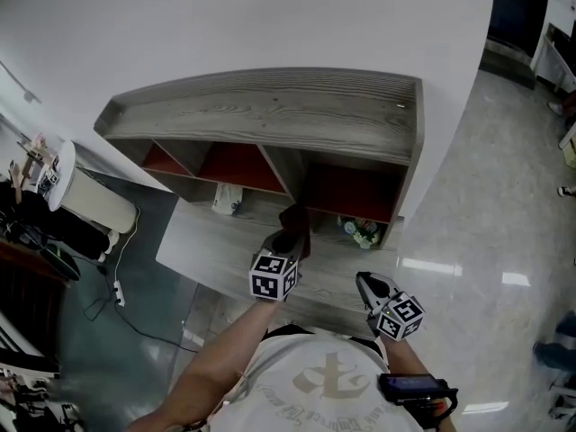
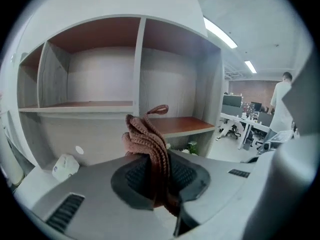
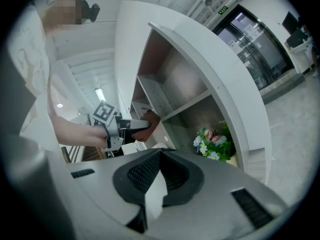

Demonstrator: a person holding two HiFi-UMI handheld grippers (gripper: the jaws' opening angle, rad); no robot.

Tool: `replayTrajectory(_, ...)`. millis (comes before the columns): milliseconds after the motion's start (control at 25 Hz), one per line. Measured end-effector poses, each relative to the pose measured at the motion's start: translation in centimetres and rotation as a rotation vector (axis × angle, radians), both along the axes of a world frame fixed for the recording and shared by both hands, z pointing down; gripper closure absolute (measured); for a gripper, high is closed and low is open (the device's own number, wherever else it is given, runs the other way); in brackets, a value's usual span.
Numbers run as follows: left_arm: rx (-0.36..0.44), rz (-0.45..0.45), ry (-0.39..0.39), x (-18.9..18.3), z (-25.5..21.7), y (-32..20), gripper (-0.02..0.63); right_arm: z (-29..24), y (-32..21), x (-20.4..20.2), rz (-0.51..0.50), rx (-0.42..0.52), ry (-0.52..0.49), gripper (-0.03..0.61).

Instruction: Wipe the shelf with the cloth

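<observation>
**Cloth Clamped, Held at the Shelf Front**

Head view: the left hand-held gripper (image 1: pixel 290 238) holds the cloth (image 1: pixel 295 218) at the open front of the shelf (image 1: pixel 270 106), probably to begin wiping there. The right hand-held gripper (image 1: pixel 369 286) hangs lower, clear of the work.

Left gripper view: jaws clamped on the bunched cloth, which stands above them for contact.

Right gripper view: jaws together, empty.

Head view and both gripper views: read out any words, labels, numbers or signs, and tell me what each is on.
Nothing reads clearly.
White T-shirt: curved lettering around a pale emblem, too blurred.
Small white box: blue mark, too small.
Dark hanging sign: too small.
Brown knitted cloth: no label showing.
</observation>
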State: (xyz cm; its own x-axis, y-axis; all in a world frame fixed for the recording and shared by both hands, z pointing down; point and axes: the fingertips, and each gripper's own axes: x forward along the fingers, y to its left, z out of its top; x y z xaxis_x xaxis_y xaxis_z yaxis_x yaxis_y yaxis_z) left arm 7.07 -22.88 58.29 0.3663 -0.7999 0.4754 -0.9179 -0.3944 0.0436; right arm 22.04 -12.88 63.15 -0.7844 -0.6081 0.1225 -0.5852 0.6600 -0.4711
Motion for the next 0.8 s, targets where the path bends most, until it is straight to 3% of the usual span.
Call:
replayTrajectory(480,-0.001,-0.010,0.093,-6.8,1.4,4.4,0.546,-1.4,-2.0,-5.5,-0.046,0.034,0.041,0.574)
replayTrajectory(800,0.045,0.084,0.144,-9.3,-2.2,2.8,0.546,-2.5,-3.5,-9.0,-0.023,0.044,0.075,0.574)
